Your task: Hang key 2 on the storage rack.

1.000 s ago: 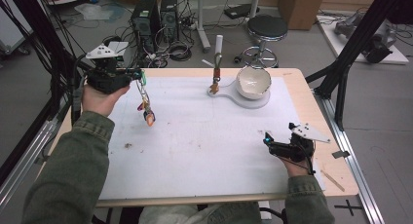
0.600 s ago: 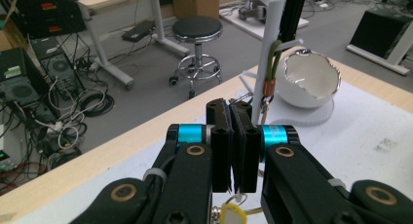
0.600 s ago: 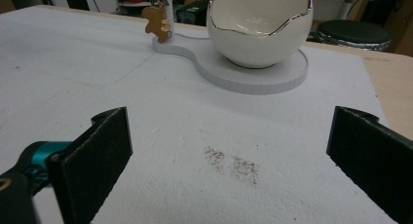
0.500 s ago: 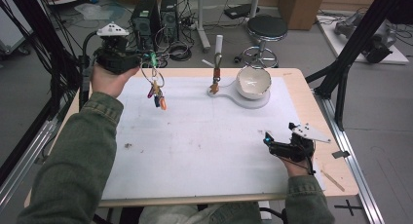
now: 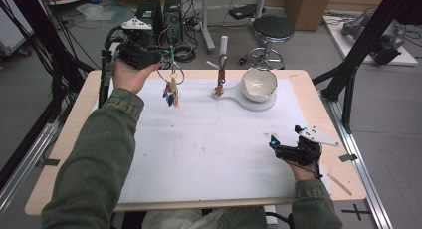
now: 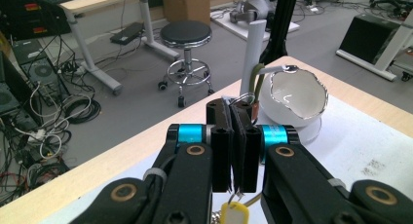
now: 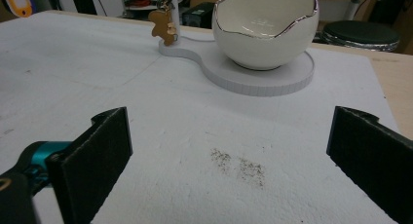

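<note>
- Fingers first, from the high view: the left gripper (image 5: 158,59) is lifted above the far left corner of the table (image 5: 59,139), pinched on a wire ring, with a bunch of keys and coloured tags (image 5: 170,92) dangling free beneath it. The right gripper (image 5: 278,145) rests low near the right front edge, its jaws apart and holding nothing. A stand with a hook (image 5: 222,69) and a white bowl (image 5: 259,83) sit on a shared base at the far side, well apart from the bunch.
- Left gripper view: the black fingers (image 6: 221,146) are pressed nearly together on the ring; a yellow tag (image 6: 234,215) peeks out below. Ahead I can see the stand's hook (image 6: 272,69) beside the bowl (image 6: 294,93), a line-up the high view doesn't give.
- Right gripper view: the pads (image 7: 104,151) stand wide over bare white mat. A small wooden figure (image 7: 163,23) already hangs at the stand, seen far more clearly here than from above.
- My worry: the grip is thin, on wire alone. A quick swing toward the hook could set the bunch swaying, so the ring slips out or knocks the bowl.
</note>
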